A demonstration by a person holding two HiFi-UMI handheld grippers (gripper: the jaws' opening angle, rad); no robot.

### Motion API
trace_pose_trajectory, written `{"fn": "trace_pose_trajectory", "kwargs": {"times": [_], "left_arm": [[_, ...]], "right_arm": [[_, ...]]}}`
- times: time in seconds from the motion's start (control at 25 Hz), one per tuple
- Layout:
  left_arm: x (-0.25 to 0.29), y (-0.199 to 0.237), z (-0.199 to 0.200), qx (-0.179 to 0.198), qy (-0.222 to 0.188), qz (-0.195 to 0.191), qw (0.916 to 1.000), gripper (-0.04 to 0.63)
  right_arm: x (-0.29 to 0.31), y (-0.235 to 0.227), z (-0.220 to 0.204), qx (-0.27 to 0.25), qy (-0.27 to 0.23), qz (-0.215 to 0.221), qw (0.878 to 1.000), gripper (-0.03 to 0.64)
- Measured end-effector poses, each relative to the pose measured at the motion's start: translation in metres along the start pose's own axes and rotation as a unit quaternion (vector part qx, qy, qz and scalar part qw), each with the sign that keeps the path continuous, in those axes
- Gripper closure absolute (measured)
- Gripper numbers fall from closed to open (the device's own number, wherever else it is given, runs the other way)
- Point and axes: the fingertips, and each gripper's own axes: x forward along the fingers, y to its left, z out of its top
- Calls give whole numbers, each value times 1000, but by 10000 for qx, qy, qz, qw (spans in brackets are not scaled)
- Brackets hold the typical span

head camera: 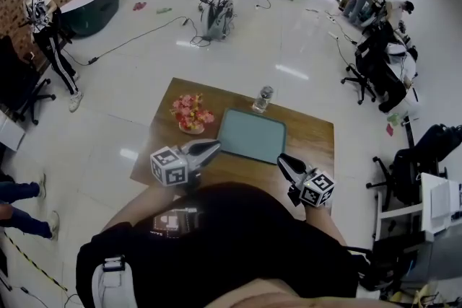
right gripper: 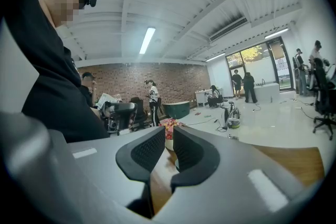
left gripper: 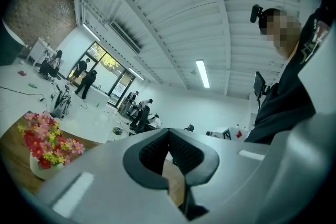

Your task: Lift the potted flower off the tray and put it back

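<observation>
left gripper (head camera: 214,147) pressed closed, empty | right gripper (head camera: 283,159) a slit apart, empty | you're hovering short of flower (head camera: 191,112) beside tray (head camera: 253,137): likely be spreading wide, taking pot (head camera: 191,129) low

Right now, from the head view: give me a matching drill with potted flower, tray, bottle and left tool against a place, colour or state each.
Things:
1. potted flower
2. tray
3. clear bottle
4. left tool

Place, colour or state:
A. shut, nothing between the jaws
B. on the bare table, left of the tray
C. teal, nothing on it
D. on the table just past the tray's far edge

Pairs: 1-B, 2-C, 3-D, 4-A
</observation>
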Motion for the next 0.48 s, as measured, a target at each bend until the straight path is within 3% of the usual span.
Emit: {"fn": "trace_pose_trajectory", "kwargs": {"times": [0.32, 0.48], "left_arm": [[-4, 3, 5, 78, -19, 29, 10000, 594], [-10, 11, 3, 176, 63, 126, 9997, 551]], "right_arm": [[0, -4, 6, -31, -76, 30, 10000, 555], [3, -3, 5, -14, -45, 79, 10000, 555]]}}
